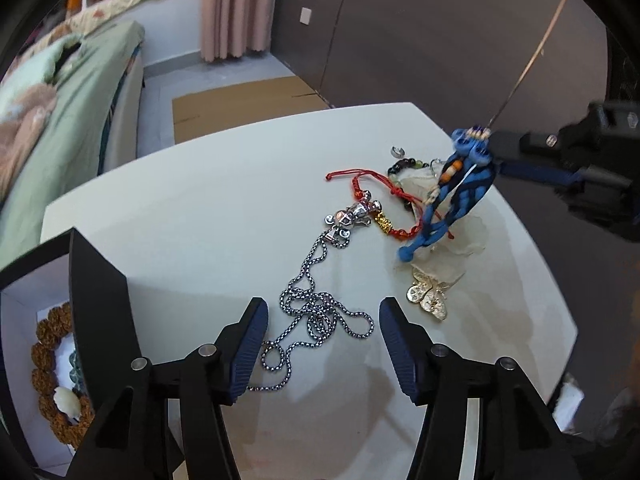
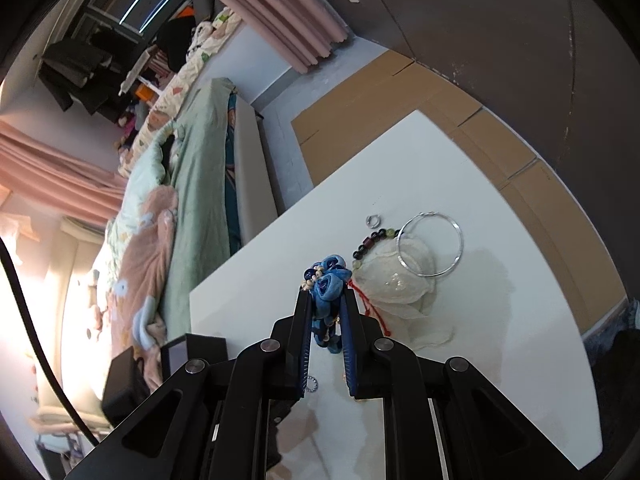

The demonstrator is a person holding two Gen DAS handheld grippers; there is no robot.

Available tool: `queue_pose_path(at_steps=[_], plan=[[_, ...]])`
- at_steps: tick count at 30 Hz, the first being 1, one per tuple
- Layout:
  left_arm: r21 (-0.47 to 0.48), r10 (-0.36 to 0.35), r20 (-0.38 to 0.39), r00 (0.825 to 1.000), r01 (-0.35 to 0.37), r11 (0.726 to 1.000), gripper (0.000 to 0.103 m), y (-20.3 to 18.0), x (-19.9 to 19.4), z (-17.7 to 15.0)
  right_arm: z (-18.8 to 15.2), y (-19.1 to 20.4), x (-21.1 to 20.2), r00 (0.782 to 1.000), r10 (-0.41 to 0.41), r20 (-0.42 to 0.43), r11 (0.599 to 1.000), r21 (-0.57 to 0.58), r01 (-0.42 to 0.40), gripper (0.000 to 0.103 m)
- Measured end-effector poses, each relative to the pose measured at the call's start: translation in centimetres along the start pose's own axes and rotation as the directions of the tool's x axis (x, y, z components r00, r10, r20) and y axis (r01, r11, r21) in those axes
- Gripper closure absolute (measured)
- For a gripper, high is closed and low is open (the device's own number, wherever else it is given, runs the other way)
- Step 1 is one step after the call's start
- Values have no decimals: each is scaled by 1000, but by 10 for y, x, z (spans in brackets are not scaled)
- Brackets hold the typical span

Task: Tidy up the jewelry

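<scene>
My right gripper point(image 2: 326, 294) is shut on a blue braided cord ornament point(image 2: 328, 280) with fabric roses and holds it above the white table point(image 2: 520, 360); the ornament also hangs in the left wrist view point(image 1: 456, 196). My left gripper point(image 1: 322, 308) is open and empty, low over a silver chain necklace point(image 1: 316, 312) with a metal pendant point(image 1: 352, 216). A red cord bracelet point(image 1: 380, 200), a bead bracelet point(image 1: 404, 166), a gold butterfly brooch point(image 1: 426, 294) and a white fabric flower point(image 2: 396, 284) lie nearby. A silver bangle point(image 2: 430, 244) and a small ring point(image 2: 373, 221) lie beyond the flower.
An open black box point(image 1: 92, 320) with a white lining stands at the table's left edge and holds a brown bead bracelet point(image 1: 44, 360). A bed with green bedding point(image 1: 72, 120) lies beyond the table. Flat cardboard point(image 2: 400, 92) covers the floor by a dark wall.
</scene>
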State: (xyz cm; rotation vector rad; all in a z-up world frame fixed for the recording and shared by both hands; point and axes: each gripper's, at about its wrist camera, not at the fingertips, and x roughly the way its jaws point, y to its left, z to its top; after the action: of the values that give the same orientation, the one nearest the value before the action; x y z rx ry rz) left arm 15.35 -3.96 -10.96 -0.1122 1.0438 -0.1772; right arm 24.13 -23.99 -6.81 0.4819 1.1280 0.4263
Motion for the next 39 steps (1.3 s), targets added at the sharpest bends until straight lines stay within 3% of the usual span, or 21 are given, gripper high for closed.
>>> queue_pose_path(at_steps=[7,10,11,12,15,20,27,33,39], plan=[[39,77,32,997,-78,996,45,-9,8,-1,2,1,-6,1000,4,16,1000,4,-4,88],[70,100,23,995,-101,992,50,-13,8,-3,1,3,-6,1000,10,14,1000,-3,-10,88],[60,97,15,995,-98,993,62,-11,6,-3,1,3,-6,1000,12,13,1000,-3,-12,88],[52,95,9,995,-96,994,82,-8,6,-2,0,4,-6,1000,13,11,1000,-5,-13,88],[33,64,-10,998,-63,997,93,-2,5,-1,-1,6,-5,1000,14,8,1000,-9,-14,88],[-4,55,0,998,-55,998,96,4,-3,-4,-5,6,-4,1000,15,2,1000,-11,-15,88],[-84,31,147,989,-19,996,97,18,-61,4,-8,9,-8,999,36,5,999,-14,-36,88],[-103,43,290,956,-13,995,97,17,-120,16,-9,18,-19,994,109,27,994,-9,-108,88],[-135,74,378,923,-25,991,97,28,-166,22,-12,36,-22,987,156,27,987,-49,-155,88]])
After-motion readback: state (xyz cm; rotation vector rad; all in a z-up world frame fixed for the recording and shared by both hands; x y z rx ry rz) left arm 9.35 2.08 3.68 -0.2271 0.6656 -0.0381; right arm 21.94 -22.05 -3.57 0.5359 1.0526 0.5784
